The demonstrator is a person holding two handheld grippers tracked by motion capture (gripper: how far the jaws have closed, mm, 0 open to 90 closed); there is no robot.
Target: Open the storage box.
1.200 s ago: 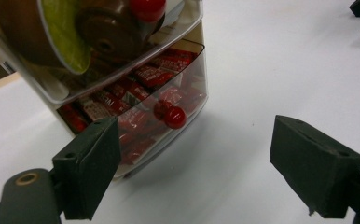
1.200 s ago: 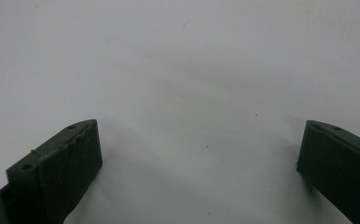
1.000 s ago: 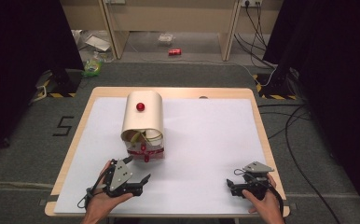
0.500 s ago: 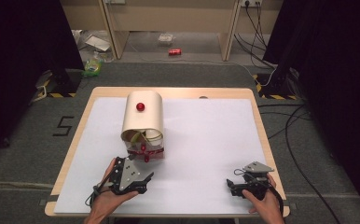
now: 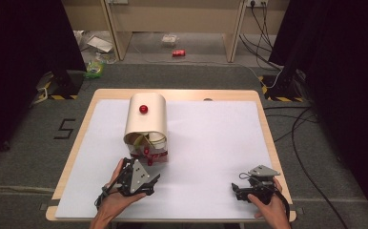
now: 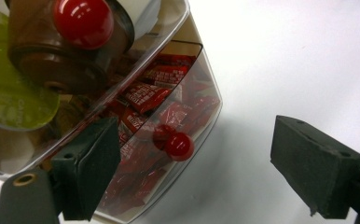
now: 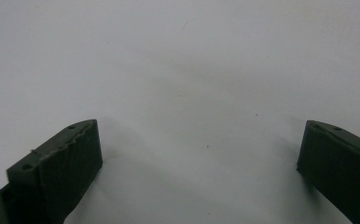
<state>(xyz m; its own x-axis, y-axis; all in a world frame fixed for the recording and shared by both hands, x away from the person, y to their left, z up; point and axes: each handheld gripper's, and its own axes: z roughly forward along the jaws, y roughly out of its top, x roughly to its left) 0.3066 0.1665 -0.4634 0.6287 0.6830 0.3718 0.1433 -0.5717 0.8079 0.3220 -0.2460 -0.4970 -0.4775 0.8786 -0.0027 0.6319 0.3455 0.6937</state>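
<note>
A cream, round-topped dispenser with a red knob on top stands on the white table cover. Its clear lower drawer holds red candy wrappers and has a small red knob. Above it, another compartment carries a larger red knob, a brown capsule and a green capsule. My left gripper is open just in front of the lower drawer, its left jaw close against the drawer's wall and the small knob between the jaws. My right gripper rests open on the bare cover near the front right.
The wooden table's edge frames the white cover. Cables, a red can and scattered litter lie on the floor beyond the table. Dark curtains stand at both sides.
My left gripper has crept forward and a little right, closer to the dispenser's lower drawer. The right gripper has not moved.
</note>
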